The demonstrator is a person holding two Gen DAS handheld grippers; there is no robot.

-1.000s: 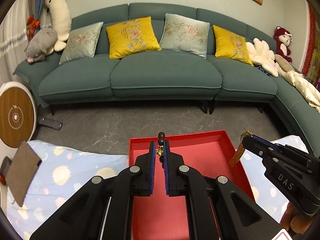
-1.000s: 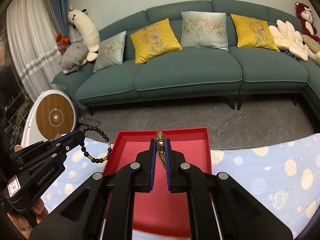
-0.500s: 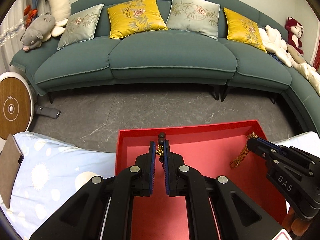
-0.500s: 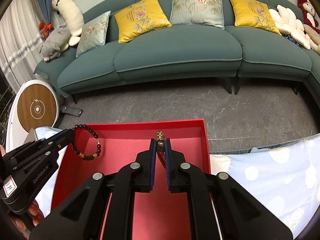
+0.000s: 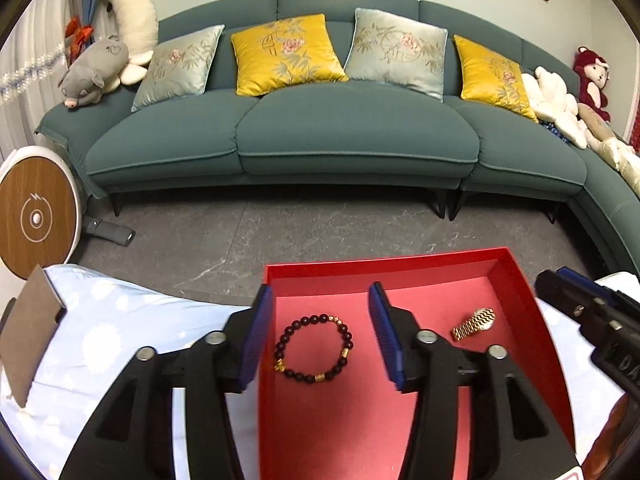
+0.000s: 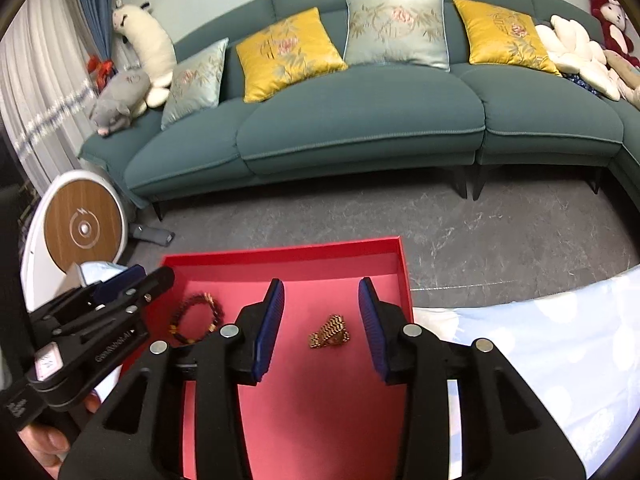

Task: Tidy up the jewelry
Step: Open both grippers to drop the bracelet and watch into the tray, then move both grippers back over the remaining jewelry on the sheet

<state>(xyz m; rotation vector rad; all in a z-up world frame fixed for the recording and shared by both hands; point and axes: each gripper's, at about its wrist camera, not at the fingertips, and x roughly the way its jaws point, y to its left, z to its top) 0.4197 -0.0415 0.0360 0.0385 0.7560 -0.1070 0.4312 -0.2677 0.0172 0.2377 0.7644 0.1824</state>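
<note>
A red box (image 5: 400,270) (image 6: 288,254) lies on the cloth-covered table. A dark bead bracelet (image 5: 314,349) with gold beads lies on the box floor, between the fingers of my open left gripper (image 5: 320,332). It also shows in the right wrist view (image 6: 196,318). A gold watch (image 5: 474,323) lies in the right part of the box. In the right wrist view the watch (image 6: 330,336) lies between the fingers of my open right gripper (image 6: 320,324). Both grippers hover just above the box and hold nothing.
The table has a light blue cloth (image 5: 104,332) with pale spots. A brown card (image 5: 28,336) lies at its left edge. Beyond is grey floor, a teal sofa (image 5: 340,136) with cushions and a round wooden-faced device (image 5: 34,220) at the left.
Both grippers opened. The left let the bead bracelet fall onto the box floor and the right let go of the gold watch; both pieces now lie in the red box.
</note>
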